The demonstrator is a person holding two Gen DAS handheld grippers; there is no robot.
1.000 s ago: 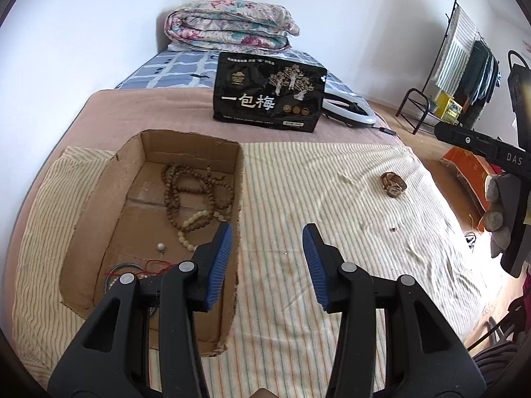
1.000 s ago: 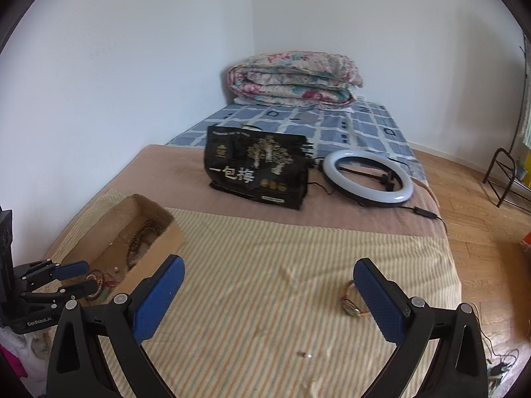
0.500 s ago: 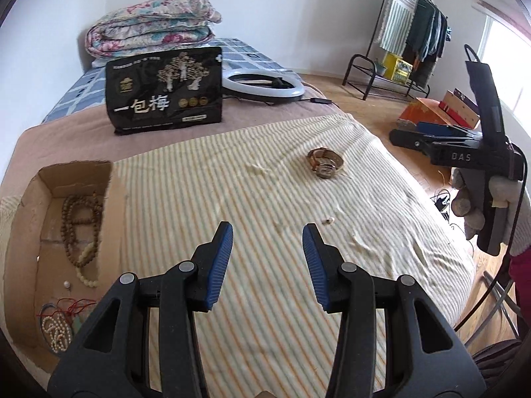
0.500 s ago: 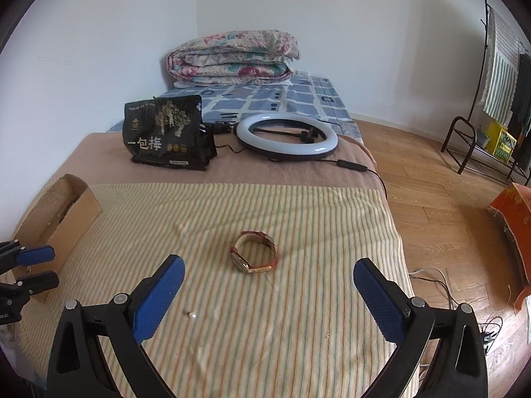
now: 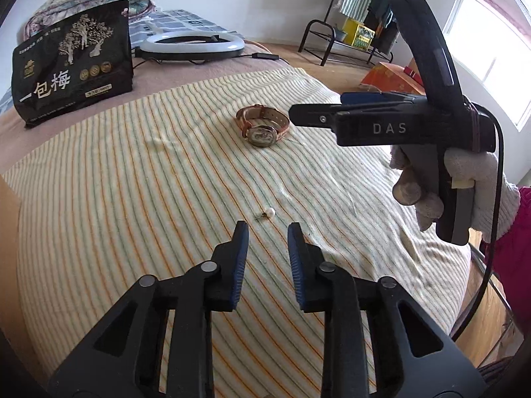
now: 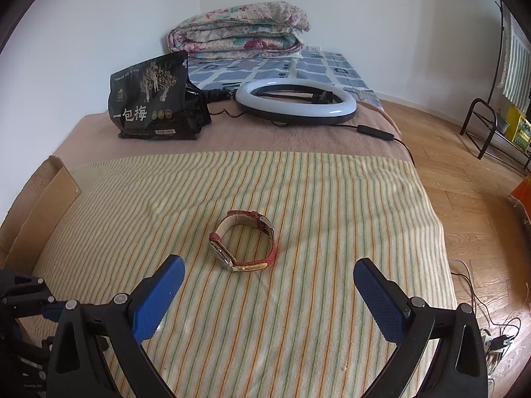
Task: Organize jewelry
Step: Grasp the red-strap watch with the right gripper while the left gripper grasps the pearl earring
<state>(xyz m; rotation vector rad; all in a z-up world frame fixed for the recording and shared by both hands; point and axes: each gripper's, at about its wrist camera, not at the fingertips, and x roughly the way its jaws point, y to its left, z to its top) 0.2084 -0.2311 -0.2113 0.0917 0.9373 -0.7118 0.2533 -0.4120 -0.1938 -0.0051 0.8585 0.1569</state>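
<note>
My left gripper [image 5: 268, 229] stood with its jaws parted by a narrow gap, empty, above the striped blanket [image 5: 132, 182]; only this view showed the pearl earring [image 5: 268, 213], lying just ahead of the fingertips. My right gripper [image 6: 268, 275] was spread wide and held nothing, with the watch [image 6: 244, 244] on the blanket just beyond its fingertips, toward the blanket's middle. The right view alone showed the folded quilt [image 6: 239, 30] whole at the far edge of the bed. The cardboard box [image 6: 39, 205] was cut off at the blanket's left edge, its contents hidden. Compared with half a second earlier, both grippers had drawn nearer to the watch and earring, and the box had slid almost out of the left view.
</note>
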